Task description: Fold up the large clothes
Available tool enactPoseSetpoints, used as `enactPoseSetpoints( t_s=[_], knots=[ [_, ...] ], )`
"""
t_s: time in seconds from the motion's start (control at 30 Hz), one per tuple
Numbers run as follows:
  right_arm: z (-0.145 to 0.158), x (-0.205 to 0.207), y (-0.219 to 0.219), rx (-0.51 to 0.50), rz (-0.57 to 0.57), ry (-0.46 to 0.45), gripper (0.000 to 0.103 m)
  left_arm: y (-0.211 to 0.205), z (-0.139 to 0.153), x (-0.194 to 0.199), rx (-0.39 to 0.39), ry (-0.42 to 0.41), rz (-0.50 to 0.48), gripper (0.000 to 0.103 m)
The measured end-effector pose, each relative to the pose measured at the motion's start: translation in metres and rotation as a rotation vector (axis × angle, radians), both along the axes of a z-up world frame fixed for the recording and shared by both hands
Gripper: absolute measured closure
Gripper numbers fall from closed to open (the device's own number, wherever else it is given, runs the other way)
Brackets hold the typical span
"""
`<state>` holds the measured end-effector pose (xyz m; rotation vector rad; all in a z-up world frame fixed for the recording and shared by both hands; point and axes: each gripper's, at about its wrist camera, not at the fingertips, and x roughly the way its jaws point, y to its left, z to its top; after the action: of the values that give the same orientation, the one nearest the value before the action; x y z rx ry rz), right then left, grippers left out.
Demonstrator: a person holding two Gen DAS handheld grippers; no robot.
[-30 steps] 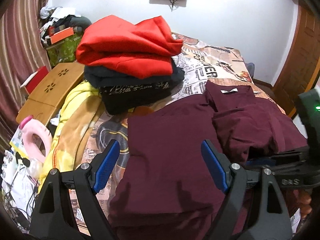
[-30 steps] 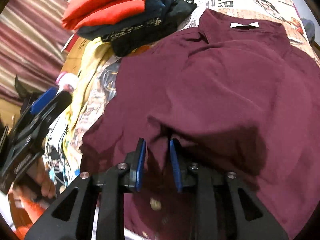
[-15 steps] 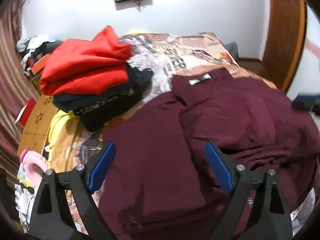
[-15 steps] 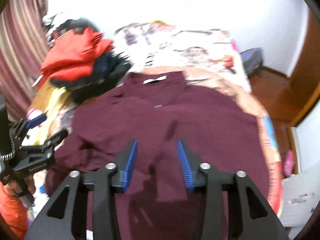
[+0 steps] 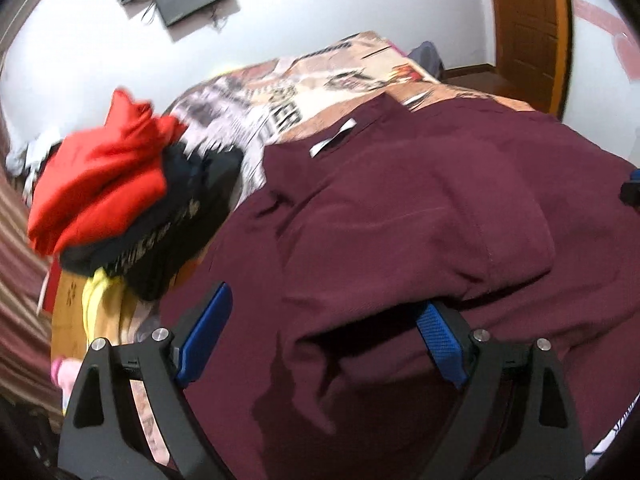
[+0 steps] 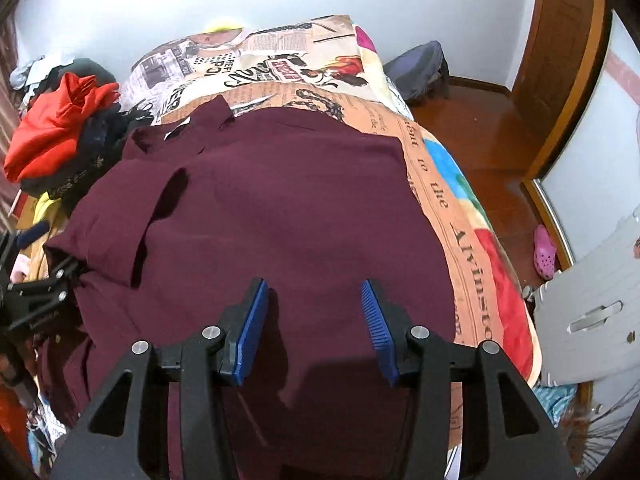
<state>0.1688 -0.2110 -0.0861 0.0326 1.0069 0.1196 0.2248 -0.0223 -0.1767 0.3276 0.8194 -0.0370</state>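
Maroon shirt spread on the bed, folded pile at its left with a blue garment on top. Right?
Not quite. The garment on top of the pile is red, not blue; the right wrist view shows it. The maroon shirt does lie spread on the bed.

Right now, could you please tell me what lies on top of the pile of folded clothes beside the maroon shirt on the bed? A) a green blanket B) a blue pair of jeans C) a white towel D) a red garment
D: a red garment tops the dark clothes stacked left of the maroon shirt on the bed.
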Motion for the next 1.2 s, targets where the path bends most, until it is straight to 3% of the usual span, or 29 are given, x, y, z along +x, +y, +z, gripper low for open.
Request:
enactPoseSetpoints(
  t_s=[0.07,0.13,0.2,0.43,0.5,0.7,0.9,1.0,1.13,1.2],
  knots=[
    [0.001,-0.003,-0.001,0.0,-0.002,-0.004,0.058,-0.007,-0.001,0.008,0.009,-0.001,-0.014,0.014],
    [-0.001,-0.005,-0.003,-0.003,-0.004,-0.005,0.057,-0.011,0.0,0.016,-0.008,0.0,-0.023,0.024],
    [-0.003,-0.004,0.0,-0.017,-0.001,-0.007,0.056,-0.009,0.003,0.025,-0.067,0.022,-0.027,0.042],
    [-0.009,-0.006,0.002,-0.061,0.011,-0.019,0.052,0.02,0.027,0.041,-0.28,0.023,0.013,0.075],
    [-0.009,-0.006,0.002,-0.064,0.011,-0.019,0.052,0.035,0.036,0.039,-0.324,0.006,0.042,0.088],
    [-0.011,-0.007,0.002,-0.06,0.002,-0.02,0.051,0.105,0.05,0.028,-0.537,-0.01,0.164,0.092],
    [-0.012,-0.007,0.004,-0.06,-0.008,-0.025,0.048,0.169,0.02,0.012,-0.761,0.038,0.301,0.091],
    [-0.012,-0.007,0.007,-0.075,-0.007,-0.025,0.048,0.184,0.0,0.003,-0.757,0.069,0.368,0.089],
    [-0.013,-0.007,0.008,-0.085,-0.01,-0.025,0.048,0.194,-0.026,-0.01,-0.657,0.11,0.459,0.089],
    [-0.013,-0.007,0.008,-0.084,-0.014,-0.024,0.048,0.199,-0.041,-0.016,-0.644,0.153,0.48,0.089]
  ],
)
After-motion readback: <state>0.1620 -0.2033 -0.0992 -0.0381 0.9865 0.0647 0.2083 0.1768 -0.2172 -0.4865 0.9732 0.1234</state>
